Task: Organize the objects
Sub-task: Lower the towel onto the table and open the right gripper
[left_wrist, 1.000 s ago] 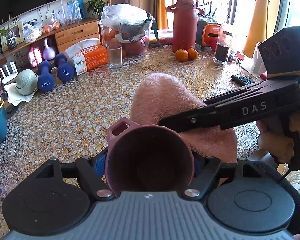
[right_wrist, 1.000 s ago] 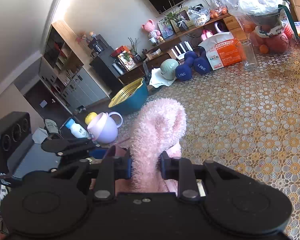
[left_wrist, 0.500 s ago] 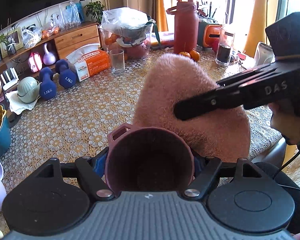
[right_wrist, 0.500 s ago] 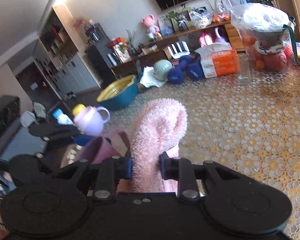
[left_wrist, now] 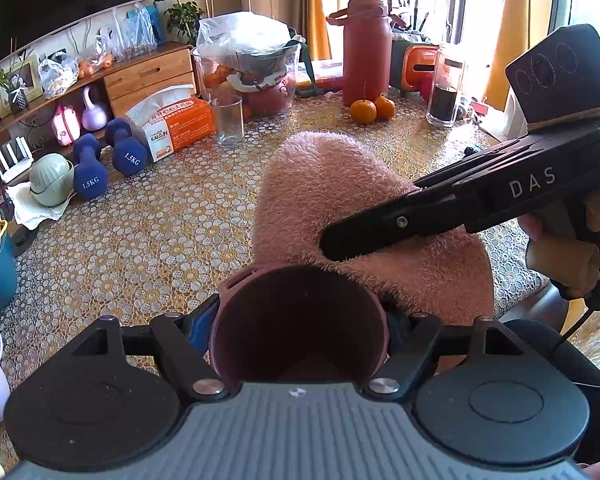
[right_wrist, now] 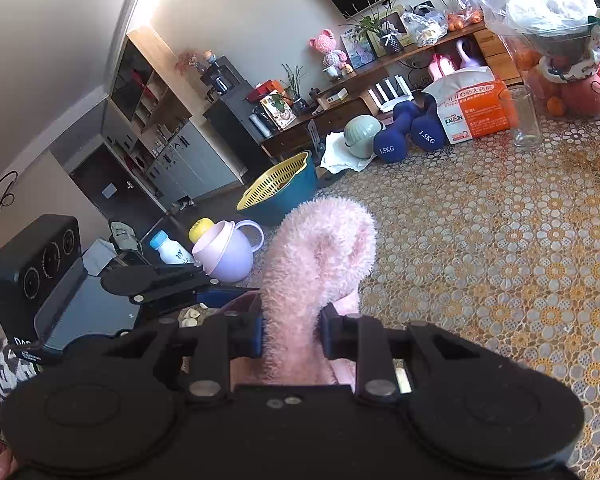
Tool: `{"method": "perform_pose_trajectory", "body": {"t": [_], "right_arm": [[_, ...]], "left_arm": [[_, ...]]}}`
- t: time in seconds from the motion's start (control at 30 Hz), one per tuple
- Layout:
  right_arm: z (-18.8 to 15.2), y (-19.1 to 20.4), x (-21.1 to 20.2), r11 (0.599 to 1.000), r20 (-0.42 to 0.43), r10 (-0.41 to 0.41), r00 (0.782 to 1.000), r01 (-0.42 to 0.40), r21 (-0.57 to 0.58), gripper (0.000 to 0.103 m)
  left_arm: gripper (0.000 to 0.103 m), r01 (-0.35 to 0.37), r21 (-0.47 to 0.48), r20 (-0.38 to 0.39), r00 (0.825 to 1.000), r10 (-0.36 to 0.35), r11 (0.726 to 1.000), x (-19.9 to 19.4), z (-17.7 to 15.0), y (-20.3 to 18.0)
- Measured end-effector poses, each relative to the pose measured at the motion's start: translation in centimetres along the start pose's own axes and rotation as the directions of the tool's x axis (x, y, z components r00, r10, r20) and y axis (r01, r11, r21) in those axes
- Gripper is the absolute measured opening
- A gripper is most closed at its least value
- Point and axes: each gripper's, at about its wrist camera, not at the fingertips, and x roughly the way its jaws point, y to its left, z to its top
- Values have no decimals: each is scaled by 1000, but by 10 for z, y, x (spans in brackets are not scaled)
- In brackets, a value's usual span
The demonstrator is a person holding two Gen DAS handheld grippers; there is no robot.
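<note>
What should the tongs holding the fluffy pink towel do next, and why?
Probably lower the pink towel a little toward the open mouth of the dark red cup. The right tongs are shut on the towel, the left tongs grip the cup, and the towel hangs just behind the cup's rim, not inside it yet.

Towel (left_wrist: 332, 200) just behind cup (left_wrist: 300, 324)

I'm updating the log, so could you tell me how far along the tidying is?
Midway, it seems. Nothing looks finished. In hand: the left gripper clamps a maroon cup, and the right gripper pinches a pink fluffy towel just beyond the cup's rim. Left: the dumbbells and drinking glass stand loose on the table.
</note>
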Motion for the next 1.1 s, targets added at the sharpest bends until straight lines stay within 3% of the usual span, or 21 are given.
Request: {"method": "perform_pose_trajectory", "body": {"t": [0.27, 0.4, 0.53, 0.77, 0.93, 1.1], "right_arm": [[-6, 1, 10, 989, -66, -127, 990, 122, -84, 24], [-8, 5, 11, 947, -84, -279, 957, 259, -192, 25], [-1, 4, 1, 915, -48, -356, 933, 337, -223, 25], [-1, 6, 16, 818, 0, -502, 865, 474, -325, 27], [-14, 7, 35, 823, -32, -492, 870, 453, -343, 28], [-16, 3, 37, 852, -35, -465, 885, 436, -291, 31]], "left_arm": [[78, -17, 3, 19, 1000, 17, 1000, -4, 5, 7], [78, -55, 15, -1, 998, 55, 998, 1, 4, 15], [78, -107, 39, -12, 994, 108, 993, 9, 4, 22], [78, -142, 21, -52, 988, 143, 990, 30, 4, 37], [78, -148, -18, -79, 986, 146, 989, 42, -4, 45], [79, -139, -48, -64, 989, 136, 989, 39, -7, 49]]}}
